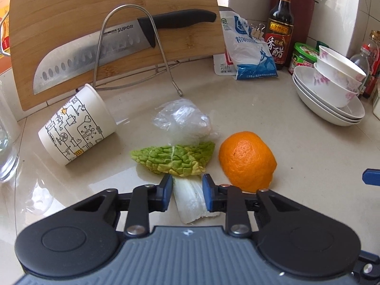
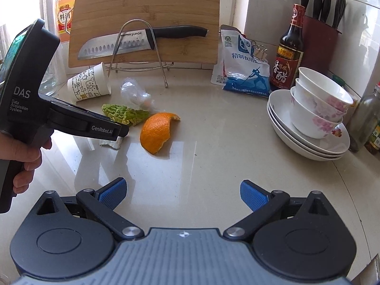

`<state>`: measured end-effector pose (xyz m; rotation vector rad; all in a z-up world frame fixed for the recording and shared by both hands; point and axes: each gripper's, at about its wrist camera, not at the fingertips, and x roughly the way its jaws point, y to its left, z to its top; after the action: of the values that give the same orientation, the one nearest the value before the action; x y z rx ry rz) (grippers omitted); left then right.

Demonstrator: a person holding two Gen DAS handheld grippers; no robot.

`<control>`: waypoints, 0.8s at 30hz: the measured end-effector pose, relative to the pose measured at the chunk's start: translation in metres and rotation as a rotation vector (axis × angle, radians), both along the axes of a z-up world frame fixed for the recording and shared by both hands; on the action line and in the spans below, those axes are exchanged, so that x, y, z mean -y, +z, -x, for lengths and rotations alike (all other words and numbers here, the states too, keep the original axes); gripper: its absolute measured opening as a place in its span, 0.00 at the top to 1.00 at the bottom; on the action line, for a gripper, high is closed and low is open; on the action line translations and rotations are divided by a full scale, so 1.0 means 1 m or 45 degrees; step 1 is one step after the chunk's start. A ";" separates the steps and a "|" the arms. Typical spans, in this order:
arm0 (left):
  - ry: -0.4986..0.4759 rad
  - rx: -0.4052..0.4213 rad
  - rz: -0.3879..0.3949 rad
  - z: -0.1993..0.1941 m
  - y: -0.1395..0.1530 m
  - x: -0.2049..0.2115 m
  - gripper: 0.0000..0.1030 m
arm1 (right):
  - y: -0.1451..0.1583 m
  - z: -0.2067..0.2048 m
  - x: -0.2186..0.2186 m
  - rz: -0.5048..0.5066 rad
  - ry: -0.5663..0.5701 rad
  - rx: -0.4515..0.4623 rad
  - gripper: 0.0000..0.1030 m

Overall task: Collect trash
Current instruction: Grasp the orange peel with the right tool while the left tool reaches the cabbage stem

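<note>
1. Kitchen counter (image 2: 213, 142), pale glossy stone, tiled wall behind. Landmark = cabbage leaf (image 1: 175, 158), green top, white stalk toward cam.
2. Trash around leaf: crumpled clear plastic (image 1: 182, 121) touching its far edge; orange peel (image 1: 247, 161) just beside it on the right; paper cup (image 1: 76, 128) tipped on its side, near, to the left.
3. Non-trash behind leaf: cutting board (image 1: 114, 23) w/ knife (image 1: 95, 52) on a wire rack; salt bag (image 1: 249, 47), vinegar bottle (image 1: 280, 28), stacked bowls (image 1: 332, 90) off to the right.
4. Left gripper (image 1: 187, 190): jaws narrowed around the leaf's white stalk, pads against or nearly against its sides; firm pinch can't be confirmed from either view.
5. Right gripper (image 2: 182, 194): jaws spread wide, nothing between, over bare counter well short of the peel.
6. Judgement: pickup of leaf in progress; no trash collected yet, no bin in view.
7. Risks: stalk looks wet/slick, may slip out on lift. Limp green part could drag the plastic along or tear. Pads low on counter, may scrape. Peel is close to the right pad, could get nudged.
</note>
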<state>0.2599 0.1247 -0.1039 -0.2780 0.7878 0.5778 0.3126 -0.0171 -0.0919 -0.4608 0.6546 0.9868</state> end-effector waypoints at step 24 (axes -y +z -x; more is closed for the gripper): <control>-0.015 -0.084 0.024 0.013 0.002 -0.006 0.59 | -0.003 -0.008 -0.022 -0.020 0.056 0.004 0.00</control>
<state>0.2471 0.1311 -0.1022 -0.2727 0.8589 0.5708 0.3210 0.0050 -0.0949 -0.4644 0.6358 1.0323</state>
